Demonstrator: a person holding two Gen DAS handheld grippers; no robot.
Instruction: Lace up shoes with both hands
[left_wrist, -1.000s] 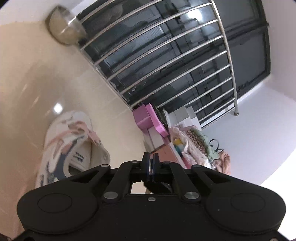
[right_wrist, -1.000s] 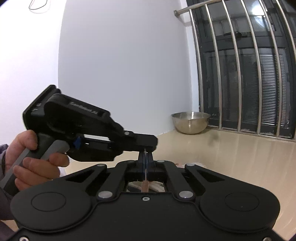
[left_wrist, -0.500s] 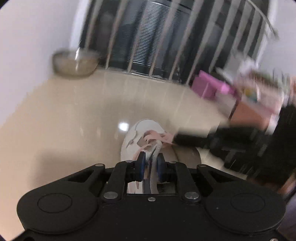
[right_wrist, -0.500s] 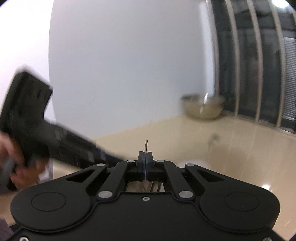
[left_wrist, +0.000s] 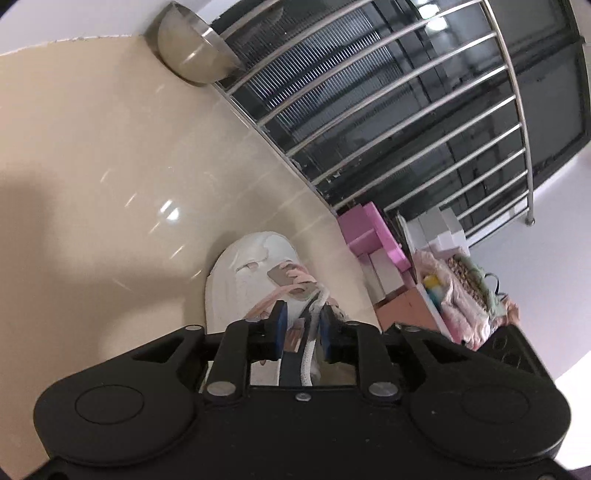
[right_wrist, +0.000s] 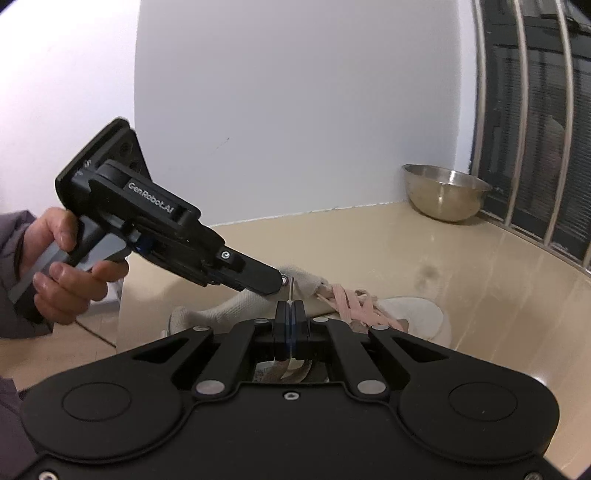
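Observation:
A white shoe (left_wrist: 243, 269) with pink laces (left_wrist: 295, 277) lies on the beige floor, toe pointing away. My left gripper (left_wrist: 301, 325) hovers over its lacing. Its jaws are opening, and a white strand (left_wrist: 312, 343) runs loose between the blue pads (left_wrist: 277, 325). In the right wrist view a hand (right_wrist: 70, 273) holds the left gripper (right_wrist: 282, 282) with its tip just beyond my right one. My right gripper (right_wrist: 290, 314) is shut on a pink lace, whose stiff tip (right_wrist: 291, 290) sticks up above the pads. The shoe (right_wrist: 417, 314) lies behind it.
A steel bowl (left_wrist: 192, 55) stands in the corner by a metal railing (left_wrist: 369, 96) in front of dark windows. Pink boxes (left_wrist: 373, 236) and a heap of cloth (left_wrist: 469, 288) sit to the right of the shoe. A white wall (right_wrist: 295, 110) backs the floor.
The left gripper swung over the shoe and came down onto its lacing, its jaws wider now. In the right view it has come back beside the lace tip. The right gripper stayed shut.

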